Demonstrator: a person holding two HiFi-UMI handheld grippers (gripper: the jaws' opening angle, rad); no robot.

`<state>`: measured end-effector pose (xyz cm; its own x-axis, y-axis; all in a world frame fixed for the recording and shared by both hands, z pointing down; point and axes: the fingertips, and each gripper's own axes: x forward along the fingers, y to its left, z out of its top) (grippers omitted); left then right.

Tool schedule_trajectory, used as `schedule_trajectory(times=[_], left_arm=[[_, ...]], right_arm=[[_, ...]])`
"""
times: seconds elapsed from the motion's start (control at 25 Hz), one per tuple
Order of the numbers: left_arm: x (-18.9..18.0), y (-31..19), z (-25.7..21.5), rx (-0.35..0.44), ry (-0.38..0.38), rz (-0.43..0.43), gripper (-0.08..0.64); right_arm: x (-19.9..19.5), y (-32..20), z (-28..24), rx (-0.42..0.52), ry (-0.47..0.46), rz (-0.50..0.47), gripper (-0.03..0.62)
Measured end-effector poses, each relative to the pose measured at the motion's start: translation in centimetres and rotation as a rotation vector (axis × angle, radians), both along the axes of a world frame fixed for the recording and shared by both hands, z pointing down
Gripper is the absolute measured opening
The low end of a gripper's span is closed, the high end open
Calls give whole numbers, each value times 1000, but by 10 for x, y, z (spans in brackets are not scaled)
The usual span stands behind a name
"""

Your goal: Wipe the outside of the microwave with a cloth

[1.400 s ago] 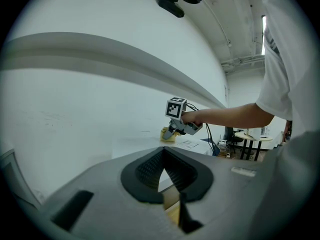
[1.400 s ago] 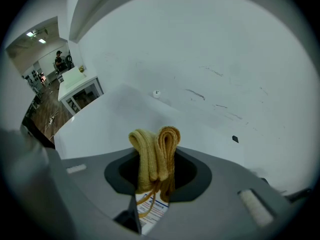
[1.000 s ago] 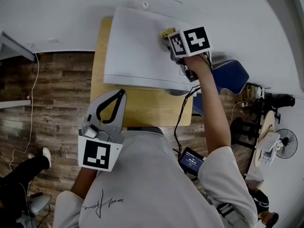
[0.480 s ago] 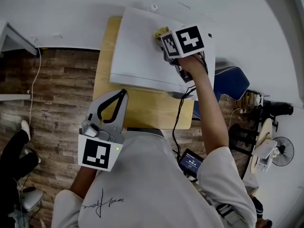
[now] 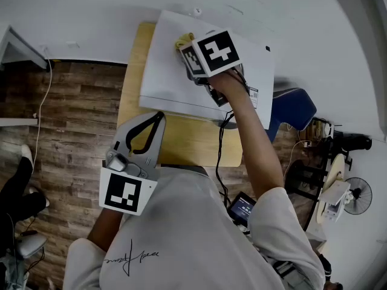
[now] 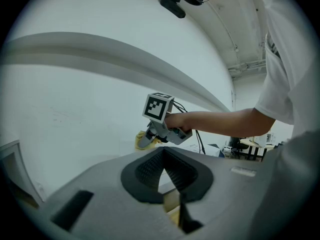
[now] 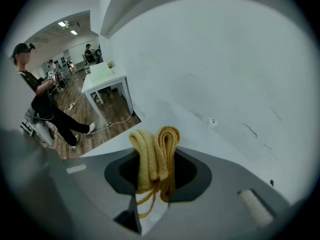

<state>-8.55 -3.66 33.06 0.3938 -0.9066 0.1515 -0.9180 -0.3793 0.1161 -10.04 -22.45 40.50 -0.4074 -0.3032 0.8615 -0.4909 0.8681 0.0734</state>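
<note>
The white microwave (image 5: 172,80) stands on a wooden table (image 5: 181,138) against the wall. My right gripper (image 5: 188,48) is over its top, towards the back, shut on a folded yellow cloth (image 5: 183,41) that rests against the white surface. In the right gripper view the cloth (image 7: 155,156) bulges out from between the jaws of that gripper (image 7: 156,176). My left gripper (image 5: 157,119) hangs low in front of the table, near my body, shut and holding nothing. From the left gripper view (image 6: 165,189) I see the right gripper (image 6: 150,136) and the cloth (image 6: 141,140).
A blue chair (image 5: 293,107) stands right of the table. A black cable (image 5: 222,144) runs down from the right gripper. A person's legs (image 5: 18,189) show on the wooden floor at the left. A white desk (image 7: 105,76) stands further off.
My right gripper has slid the cloth leftwards across the microwave's top. The left gripper has stayed where it was.
</note>
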Motion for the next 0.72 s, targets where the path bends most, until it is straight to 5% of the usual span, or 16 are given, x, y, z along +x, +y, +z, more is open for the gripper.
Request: schedule_trajectory(times=[0.48, 0.72], left_arm=[[12, 8, -5, 8, -30, -11, -6], [18, 12, -1, -19, -15, -31, -6]], right_arm=[[-65, 48, -5, -96, -117, -173, 123], [-43, 47, -26, -116, -170, -162, 123]])
